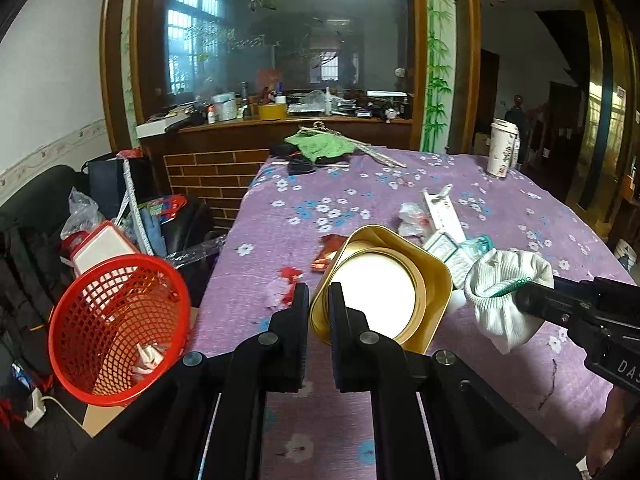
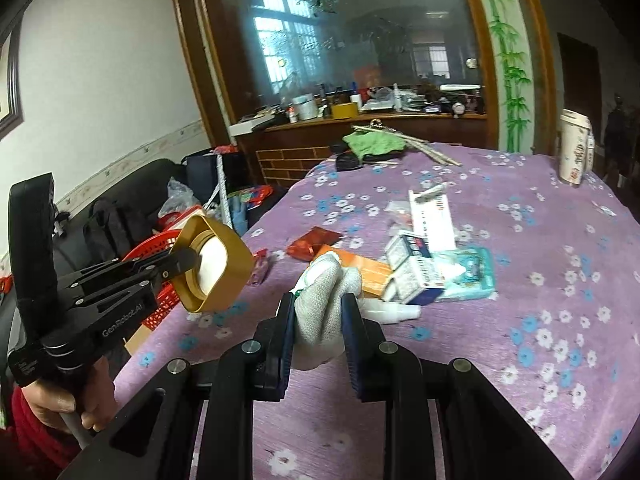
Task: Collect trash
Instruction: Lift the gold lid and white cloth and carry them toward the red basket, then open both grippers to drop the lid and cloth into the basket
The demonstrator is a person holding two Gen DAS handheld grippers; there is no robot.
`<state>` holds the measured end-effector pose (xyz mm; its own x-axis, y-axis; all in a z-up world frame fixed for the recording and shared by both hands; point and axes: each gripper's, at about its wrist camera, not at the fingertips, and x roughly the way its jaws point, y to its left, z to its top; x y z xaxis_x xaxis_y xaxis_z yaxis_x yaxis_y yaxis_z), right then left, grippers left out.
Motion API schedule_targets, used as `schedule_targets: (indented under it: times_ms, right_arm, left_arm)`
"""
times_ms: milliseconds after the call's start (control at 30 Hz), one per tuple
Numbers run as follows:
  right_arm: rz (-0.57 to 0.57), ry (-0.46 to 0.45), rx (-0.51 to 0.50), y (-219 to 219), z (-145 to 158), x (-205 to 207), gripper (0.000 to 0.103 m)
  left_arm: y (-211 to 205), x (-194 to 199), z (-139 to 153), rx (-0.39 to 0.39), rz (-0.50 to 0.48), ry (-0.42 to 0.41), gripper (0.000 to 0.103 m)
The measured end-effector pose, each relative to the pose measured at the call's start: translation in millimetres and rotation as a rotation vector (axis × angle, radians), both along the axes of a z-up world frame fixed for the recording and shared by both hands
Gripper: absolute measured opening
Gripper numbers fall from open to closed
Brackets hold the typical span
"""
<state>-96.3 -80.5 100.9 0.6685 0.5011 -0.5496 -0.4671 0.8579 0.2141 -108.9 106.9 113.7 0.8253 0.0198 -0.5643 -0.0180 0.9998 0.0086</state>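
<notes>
Gold tin lid (image 1: 380, 292), squarish with a pale round insert, pinched by one wall in the left gripper (image 1: 319, 300), jaws narrow on that rim, open side facing back toward the camera. Held up off the worktop (image 1: 500, 208), near its left edge. Red mesh basket (image 1: 120, 328) sitting just off that same edge, lower down and to the left of the lid, tipped so the mouth faces this way, already some crumpled paper in the bottom. So basically lid to basket = short swing left and down, and the left hand is clearly the nearer one for that.

Right gripper (image 2: 318, 320) clamped on a white knitted glove (image 2: 324, 304) with green trim, jaws closed partway around the bunched fabric, also lifted clear of the cloth. Farther from the basket, with the left tool in between, so probably second in line for the drop.

Still lying on the purple flowered cloth beyond both: red foil wrapper (image 2: 310, 246), orange packet (image 2: 364, 268), small white-and-blue carton (image 2: 416, 276), teal tissue pack (image 2: 468, 276), long white box (image 2: 434, 216). Tall paper cup (image 2: 574, 152) at the far right corner, green cloth (image 2: 376, 142) at the far end, can't tell if those count as trash
</notes>
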Motion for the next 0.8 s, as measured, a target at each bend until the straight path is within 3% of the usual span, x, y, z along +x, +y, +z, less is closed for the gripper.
schedule_targets:
  times_ms: [800]
  right_arm:
    - [0.206, 0.071, -0.033, 108.5, 10.1, 24.8, 0.025]
  left_arm:
    - [100.2, -12.3, 3.6, -0.058, 0.18, -0.022, 0.009]
